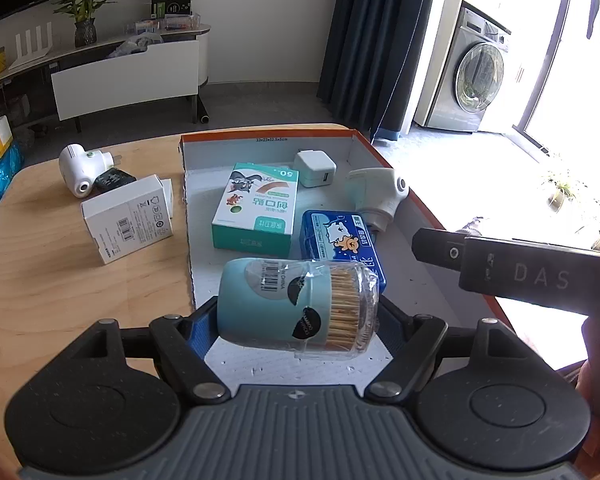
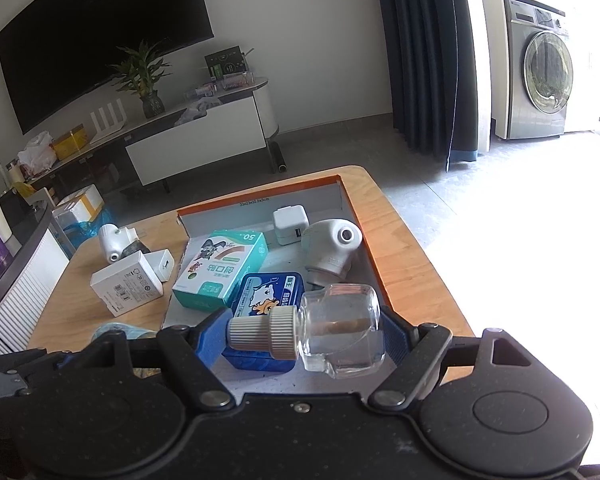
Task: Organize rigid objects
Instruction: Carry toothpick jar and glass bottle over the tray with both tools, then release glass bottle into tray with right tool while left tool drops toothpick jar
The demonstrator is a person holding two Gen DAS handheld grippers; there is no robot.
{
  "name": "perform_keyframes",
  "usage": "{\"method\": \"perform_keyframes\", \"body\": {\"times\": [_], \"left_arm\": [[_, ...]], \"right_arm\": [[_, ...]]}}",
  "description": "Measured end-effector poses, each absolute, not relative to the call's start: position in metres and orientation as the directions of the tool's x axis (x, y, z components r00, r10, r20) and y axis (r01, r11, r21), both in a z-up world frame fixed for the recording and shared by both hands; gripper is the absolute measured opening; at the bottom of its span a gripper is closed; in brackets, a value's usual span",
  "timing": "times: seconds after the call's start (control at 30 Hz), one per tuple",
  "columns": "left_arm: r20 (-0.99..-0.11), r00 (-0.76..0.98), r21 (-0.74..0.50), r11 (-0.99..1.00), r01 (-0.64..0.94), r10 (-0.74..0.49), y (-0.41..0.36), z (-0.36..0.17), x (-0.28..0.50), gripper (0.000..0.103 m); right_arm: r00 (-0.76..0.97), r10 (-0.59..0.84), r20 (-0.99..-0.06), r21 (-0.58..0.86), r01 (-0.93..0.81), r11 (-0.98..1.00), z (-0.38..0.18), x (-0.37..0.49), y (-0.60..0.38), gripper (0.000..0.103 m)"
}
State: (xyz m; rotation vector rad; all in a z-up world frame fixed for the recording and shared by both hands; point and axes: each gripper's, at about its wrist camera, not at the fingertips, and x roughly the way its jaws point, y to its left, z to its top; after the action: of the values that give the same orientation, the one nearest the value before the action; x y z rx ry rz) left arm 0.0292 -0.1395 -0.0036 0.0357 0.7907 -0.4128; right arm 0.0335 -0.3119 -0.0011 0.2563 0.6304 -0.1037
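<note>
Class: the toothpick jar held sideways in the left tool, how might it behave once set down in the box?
The toothpick jar looks round and lies on its side, so it would probably roll. Its clear plastic wrap seems glossy, perhaps slippery. The left tool grips it over the box.

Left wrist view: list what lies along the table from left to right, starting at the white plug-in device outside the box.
White plug-in device → white barcode box → green bandage box → white USB charger → white elbow-shaped plug-in unit, the last three inside the orange-edged box.
</note>
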Motion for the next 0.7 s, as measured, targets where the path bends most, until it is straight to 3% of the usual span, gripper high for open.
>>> {"method": "perform_keyframes", "body": {"times": [0.7], "left_arm": [[-0.717, 0.599, -0.126, 0.911, 0.392, -0.357, -0.149, -0.014, 0.035, 0.080]], "right_arm": [[0.791, -0.040, -0.611, 0.185, 0.192, 0.964, -0.011, 0.056, -0.321, 0.094]]}}
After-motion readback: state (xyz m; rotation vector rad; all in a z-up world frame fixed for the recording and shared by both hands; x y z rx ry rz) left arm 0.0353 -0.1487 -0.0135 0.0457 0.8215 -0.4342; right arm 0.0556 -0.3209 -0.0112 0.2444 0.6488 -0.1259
